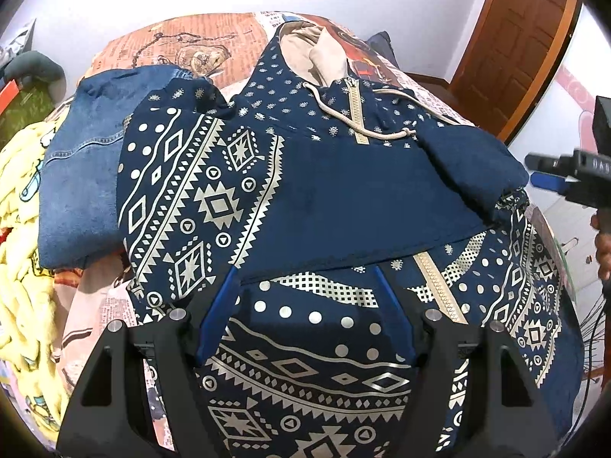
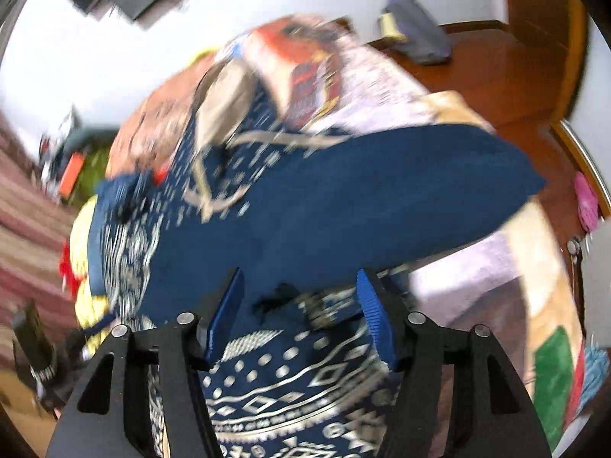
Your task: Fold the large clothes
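Note:
A navy hoodie (image 1: 336,198) with silver geometric print, a beige zipper and a beige-lined hood lies spread on the bed; both sleeves are folded across its chest. My left gripper (image 1: 305,278) is open and empty, hovering over the hoodie's lower front. My right gripper (image 2: 299,282) is open and empty above the hoodie (image 2: 343,198); that view is blurred by motion. The right gripper also shows in the left wrist view (image 1: 542,173) at the bed's right edge, next to the folded right sleeve.
Folded blue jeans (image 1: 84,160) lie left of the hoodie. A yellow blanket (image 1: 19,248) is heaped at the far left. The bed (image 1: 214,49) has a printed cover. A wooden door (image 1: 519,38) stands at the back right.

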Available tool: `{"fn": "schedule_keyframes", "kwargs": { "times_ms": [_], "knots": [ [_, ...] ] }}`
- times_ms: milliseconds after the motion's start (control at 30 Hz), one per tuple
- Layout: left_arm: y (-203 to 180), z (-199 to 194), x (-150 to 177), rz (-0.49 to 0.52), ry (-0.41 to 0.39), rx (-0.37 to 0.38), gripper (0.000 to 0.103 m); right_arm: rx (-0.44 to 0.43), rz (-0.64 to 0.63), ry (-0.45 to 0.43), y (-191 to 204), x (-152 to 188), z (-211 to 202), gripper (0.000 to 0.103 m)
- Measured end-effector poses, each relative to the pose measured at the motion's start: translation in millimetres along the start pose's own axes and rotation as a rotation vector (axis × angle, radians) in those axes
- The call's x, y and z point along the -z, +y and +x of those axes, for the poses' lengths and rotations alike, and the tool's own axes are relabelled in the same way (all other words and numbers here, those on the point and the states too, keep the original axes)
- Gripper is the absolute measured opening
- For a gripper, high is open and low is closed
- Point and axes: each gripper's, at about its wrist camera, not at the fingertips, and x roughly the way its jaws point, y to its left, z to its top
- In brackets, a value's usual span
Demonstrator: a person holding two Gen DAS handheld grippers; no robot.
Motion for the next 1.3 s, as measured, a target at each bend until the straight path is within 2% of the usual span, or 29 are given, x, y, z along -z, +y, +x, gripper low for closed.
{"fn": "schedule_keyframes", "kwargs": {
  "times_ms": [67,267,367,567,633,700,800,900,967,1167,1300],
  "knots": [
    [-2.4,1.7,-0.9,0.004,0.002,-0.003,0.07,0.018,0.078,-0.032,-24.0,-8.3,-3.6,0.059],
    [-6.3,6.8,-2.7,0.012,0.013,-0.011,0.07,0.047,0.295,-0.043,-87.2,-18.9,13.7,0.059],
    [-6.1,12.6,-4.5,0.008,0.023,-0.018,0.07,0.064,0.353,-0.044,-105.5,-21.3,26.6,0.059],
    [-5.4,25.8,-6.7,-0.007,0.049,-0.029,0.07,0.063,0.386,-0.093,-123.2,-30.4,34.3,0.057],
    [-6.1,26.9,-6.3,-0.006,0.052,-0.031,0.07,0.089,0.369,-0.105,-125.6,-35.8,37.3,0.044],
    [-7.6,26.7,-6.7,0.0,0.05,-0.036,0.07,0.13,0.35,-0.121,-128.0,-39.9,38.8,0.016],
    [-9.3,22.9,-6.7,0.016,0.037,-0.052,0.07,0.142,0.353,-0.138,-126.2,-44.5,36.1,0.01],
    [-8.1,17.0,-6.8,0.023,0.022,-0.056,0.07,0.165,0.268,-0.206,-104.3,-48.7,15.2,0.006],
    [-5.7,12.1,-6.3,0.02,0.012,-0.053,0.07,0.146,0.206,-0.239,-84.7,-52.2,0.5,0.006],
    [4.5,-8.3,-5.6,-0.004,-0.035,-0.045,0.07,0.033,0.009,-0.322,2.1,-64.9,-45.4,0.005],
    [16.1,-27.4,-2.6,-0.023,-0.077,-0.042,0.07,-0.07,-0.093,-0.338,62.2,-66.3,-58.2,0.005]
  ]
}}
